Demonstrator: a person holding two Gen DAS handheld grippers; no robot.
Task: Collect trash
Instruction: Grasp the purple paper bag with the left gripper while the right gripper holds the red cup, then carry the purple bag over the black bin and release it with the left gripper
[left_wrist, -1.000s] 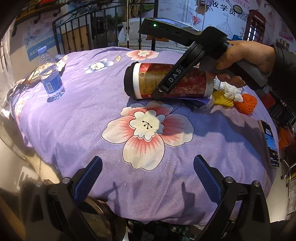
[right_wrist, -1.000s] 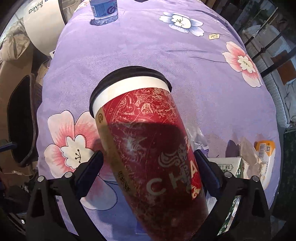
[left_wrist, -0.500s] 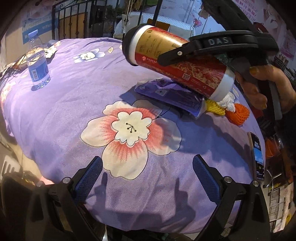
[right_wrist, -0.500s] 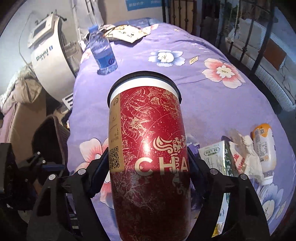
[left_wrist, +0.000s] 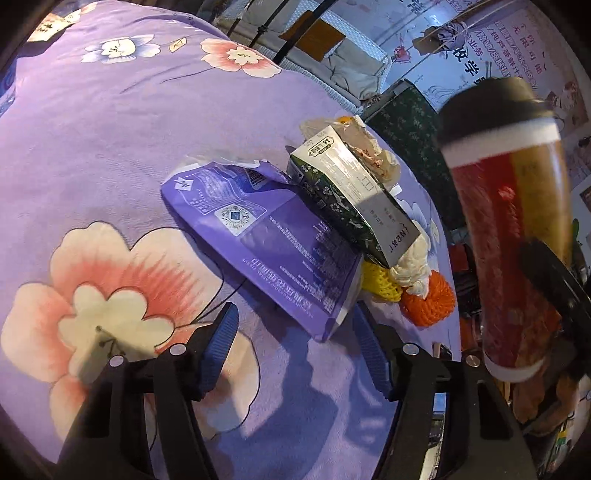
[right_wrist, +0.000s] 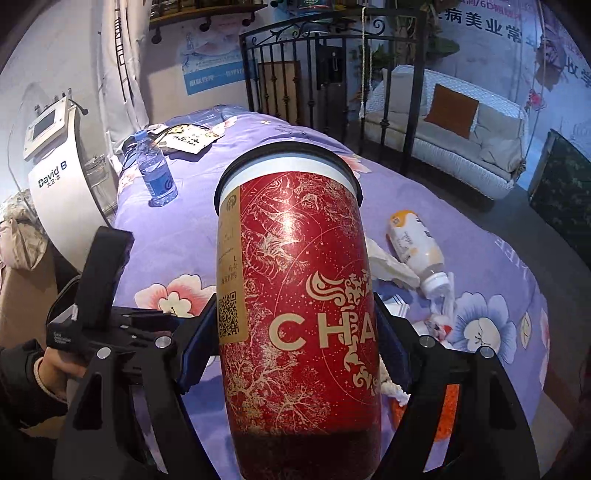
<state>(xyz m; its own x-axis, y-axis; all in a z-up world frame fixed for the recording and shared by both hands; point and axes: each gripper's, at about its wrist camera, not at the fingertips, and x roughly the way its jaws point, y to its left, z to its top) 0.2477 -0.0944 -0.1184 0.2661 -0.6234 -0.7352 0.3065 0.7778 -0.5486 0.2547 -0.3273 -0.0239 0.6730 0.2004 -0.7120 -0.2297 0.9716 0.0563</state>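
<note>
Cup (right_wrist: 299, 314) lifted upright, pinched in right gripper (right_wrist: 295, 343); left gripper (left_wrist: 295, 350) spread (1 cup)

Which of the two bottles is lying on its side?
The white and orange bottle, lying on the purple cloth right of the red cup, cap toward the camera. The blue-labelled water bottle at far left stands upright.

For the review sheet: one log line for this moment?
right gripper: shut on red cup, lifted | left gripper: open, empty, near purple packet
</note>
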